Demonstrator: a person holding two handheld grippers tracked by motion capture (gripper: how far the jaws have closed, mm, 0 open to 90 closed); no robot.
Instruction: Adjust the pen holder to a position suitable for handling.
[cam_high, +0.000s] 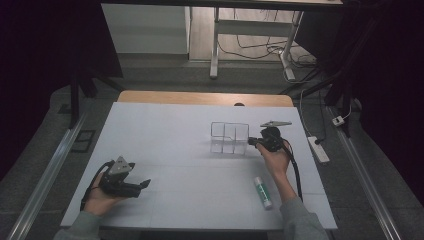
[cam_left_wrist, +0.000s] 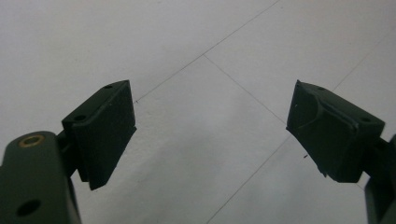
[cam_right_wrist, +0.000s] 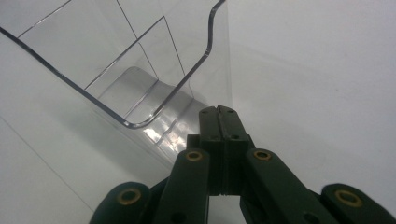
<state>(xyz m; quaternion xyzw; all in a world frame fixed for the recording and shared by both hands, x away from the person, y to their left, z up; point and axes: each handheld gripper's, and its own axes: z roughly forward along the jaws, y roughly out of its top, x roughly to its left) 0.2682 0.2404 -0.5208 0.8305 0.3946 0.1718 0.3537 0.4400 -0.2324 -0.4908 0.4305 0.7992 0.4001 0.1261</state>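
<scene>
Right of centre in the high view, the right gripper (cam_high: 256, 141) has its jaws fully together, empty, tips against the clear plastic compartmented organiser (cam_high: 229, 137), seemingly nudging it. The green-capped white glue stick (cam_high: 262, 192) lies unloaded at lower right. The left gripper (cam_high: 136, 187) rests wide apart, holding nothing. Open white table (cam_high: 165, 145) surrounds everything.

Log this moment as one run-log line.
left tool: open, idle above table | right tool: shut, tips at clear organizer wall | glue stick: lying near right forearm
</scene>
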